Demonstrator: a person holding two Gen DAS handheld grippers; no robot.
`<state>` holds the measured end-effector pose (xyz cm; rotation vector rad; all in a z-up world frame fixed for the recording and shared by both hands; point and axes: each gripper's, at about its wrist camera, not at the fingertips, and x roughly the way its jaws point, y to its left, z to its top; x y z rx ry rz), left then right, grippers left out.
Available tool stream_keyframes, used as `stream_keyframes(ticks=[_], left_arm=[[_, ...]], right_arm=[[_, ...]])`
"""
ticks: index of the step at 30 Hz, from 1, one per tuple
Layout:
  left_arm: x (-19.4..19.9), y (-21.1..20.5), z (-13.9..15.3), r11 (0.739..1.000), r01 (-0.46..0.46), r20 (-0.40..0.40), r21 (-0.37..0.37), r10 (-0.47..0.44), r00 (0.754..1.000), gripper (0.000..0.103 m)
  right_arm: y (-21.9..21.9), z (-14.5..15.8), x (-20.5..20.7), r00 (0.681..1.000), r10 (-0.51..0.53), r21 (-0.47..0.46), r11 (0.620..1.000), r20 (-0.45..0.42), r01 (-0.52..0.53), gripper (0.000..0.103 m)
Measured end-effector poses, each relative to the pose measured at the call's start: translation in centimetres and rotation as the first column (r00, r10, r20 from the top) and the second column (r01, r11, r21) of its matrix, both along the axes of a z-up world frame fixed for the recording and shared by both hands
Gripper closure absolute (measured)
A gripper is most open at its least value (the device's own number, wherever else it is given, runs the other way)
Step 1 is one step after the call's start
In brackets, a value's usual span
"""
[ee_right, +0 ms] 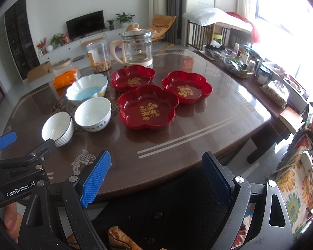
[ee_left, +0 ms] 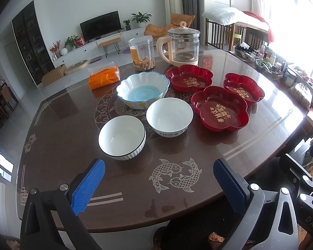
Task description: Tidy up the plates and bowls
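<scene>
Three red flower-shaped plates stand on the brown table: a near one, a far left one and a right one. A ribbed white bowl, a plain white bowl and a scalloped blue-bottomed bowl sit to their left. My left gripper is open and empty above the near table edge. My right gripper is open and empty, lower right of it.
A glass kettle, a clear snack jar and an orange tissue pack stand at the table's far side. Cluttered baskets and jars line the right edge. A black chair back is below the grippers.
</scene>
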<state>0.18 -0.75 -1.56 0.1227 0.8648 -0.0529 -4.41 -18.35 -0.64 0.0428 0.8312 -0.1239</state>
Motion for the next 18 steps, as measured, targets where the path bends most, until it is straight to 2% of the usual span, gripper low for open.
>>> stream_keyframes(ticks=[18], left_arm=[[0.29, 0.74, -0.56, 1.0, -0.015, -0.02, -0.01, 0.015, 1.0, 0.0]], right_arm=[[-0.03, -0.28, 0.01, 1.0, 0.002, -0.002, 1.0, -0.001, -0.002, 0.012]])
